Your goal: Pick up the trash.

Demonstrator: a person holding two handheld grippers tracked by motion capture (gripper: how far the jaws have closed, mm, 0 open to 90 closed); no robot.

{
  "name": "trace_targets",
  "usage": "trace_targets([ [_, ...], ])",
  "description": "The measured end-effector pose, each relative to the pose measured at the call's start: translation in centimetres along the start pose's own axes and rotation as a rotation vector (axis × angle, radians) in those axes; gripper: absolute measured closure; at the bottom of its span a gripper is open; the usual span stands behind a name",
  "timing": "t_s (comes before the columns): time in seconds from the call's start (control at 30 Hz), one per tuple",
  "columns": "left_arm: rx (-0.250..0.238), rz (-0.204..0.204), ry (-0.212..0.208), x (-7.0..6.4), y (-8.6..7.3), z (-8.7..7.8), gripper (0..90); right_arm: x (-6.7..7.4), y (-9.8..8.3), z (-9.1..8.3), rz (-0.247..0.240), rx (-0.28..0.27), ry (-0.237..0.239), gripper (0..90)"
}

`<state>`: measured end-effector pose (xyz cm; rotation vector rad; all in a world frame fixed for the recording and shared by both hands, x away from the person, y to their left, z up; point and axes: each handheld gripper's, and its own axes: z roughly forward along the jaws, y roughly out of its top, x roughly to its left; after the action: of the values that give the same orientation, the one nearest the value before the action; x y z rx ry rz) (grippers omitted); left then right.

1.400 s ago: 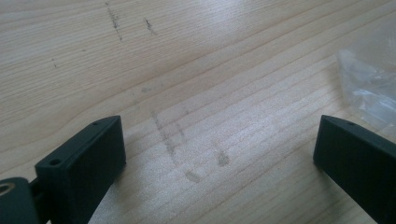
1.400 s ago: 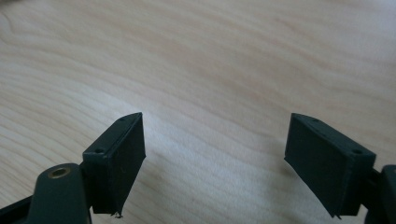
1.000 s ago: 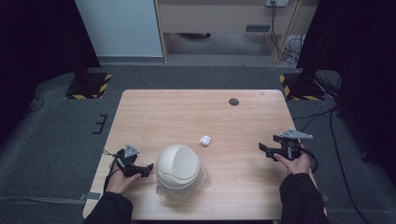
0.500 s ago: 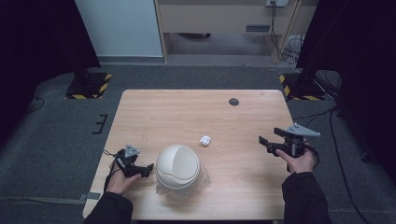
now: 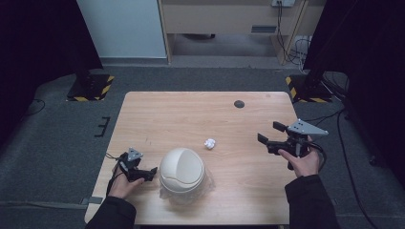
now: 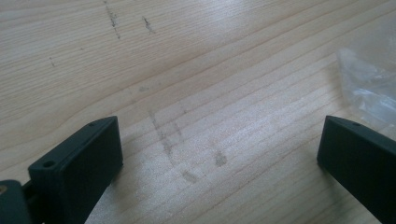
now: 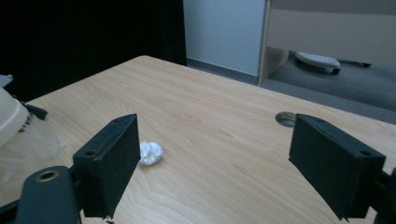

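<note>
High view puts the right gripper [image 5: 268, 134], jaws just opened wide and empty, right of the paper wad [image 5: 209, 143] mid-table (left gripper [image 5: 149, 172] also wide beside the domed bin [image 5: 182, 170]), so straddle it squarely before closing.

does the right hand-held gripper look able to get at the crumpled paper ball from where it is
Probably yes: the right hand-held gripper stands open and faces the paper ball, with bare table between them.
</note>
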<state>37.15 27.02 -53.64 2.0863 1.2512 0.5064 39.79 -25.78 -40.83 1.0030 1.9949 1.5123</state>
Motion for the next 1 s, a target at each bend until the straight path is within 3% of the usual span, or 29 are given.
trace_targets([
  [0.63, -0.001, -0.005, 0.006, -0.1, 0.0, 0.0, 0.0, 4.3, 4.3, 0.8, -0.042, -0.078, 0.130, 15.3],
  [1.0, -0.002, -0.007, 0.008, -0.1, 0.0, 0.0, 0.0, 6.8, 6.2, 2.2, -0.071, -0.079, 0.195, 15.4],
])
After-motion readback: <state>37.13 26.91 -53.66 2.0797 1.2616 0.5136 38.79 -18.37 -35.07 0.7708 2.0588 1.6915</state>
